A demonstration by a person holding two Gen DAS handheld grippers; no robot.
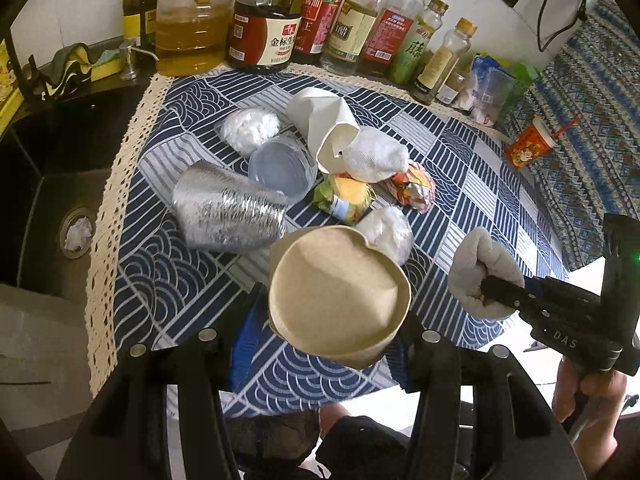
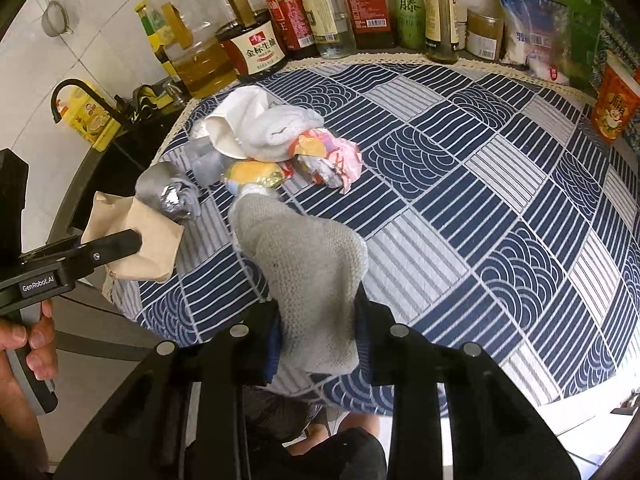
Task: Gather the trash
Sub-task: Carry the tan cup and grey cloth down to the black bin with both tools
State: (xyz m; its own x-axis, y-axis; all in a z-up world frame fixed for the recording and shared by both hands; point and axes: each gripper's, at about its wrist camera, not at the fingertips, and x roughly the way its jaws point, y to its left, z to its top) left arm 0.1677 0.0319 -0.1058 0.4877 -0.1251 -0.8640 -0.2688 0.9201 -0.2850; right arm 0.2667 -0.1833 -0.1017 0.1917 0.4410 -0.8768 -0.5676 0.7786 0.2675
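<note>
left gripper [image 1: 340, 320]: clamped on the brown paper cup [image 1: 338, 294], lower centre of left wrist view; cup mouth faces camera, rim dented, held above the tablecloth [image 1: 472, 200]. In right wrist view same gripper [image 2: 132, 242] sits at left edge, finger pressed on cup side [image 2: 136, 238].
right gripper [image 2: 316, 328]: closed on grey sock [image 2: 308, 276], lower centre of right wrist view; sock sticks forward past the fingers. In left wrist view it [image 1: 486, 290] enters from right edge, sock [image 1: 480, 272] bunched at its tip.
trash pile: centre of left wrist view, on tablecloth.
silver foil cup [image 1: 228, 216]: on its side, left of pile.
clear plastic cup [image 1: 282, 166]: on its side, touching foil cup's upper right.
white paper cup [image 1: 324, 128]: tipped over, crushed, back of pile.
white cloth [image 1: 376, 158]: just right of white paper cup, touching it.
white tissue ball [image 1: 250, 126]: upper left of pile.
yellow-green wrapper [image 1: 346, 198]: middle of pile, just behind brown cup.
crumpled colourful wrapper [image 1: 414, 190]: right of yellow-green one.
white plastic wad [image 1: 388, 232]: between brown cup and wrappers.
bottles [image 1: 264, 32]: row along top of frame, behind tablecloth.
red snack cup [image 1: 528, 146]: right side, well apart from pile.
sink [image 1: 52, 208]: left edge, white wad in drain.
</note>
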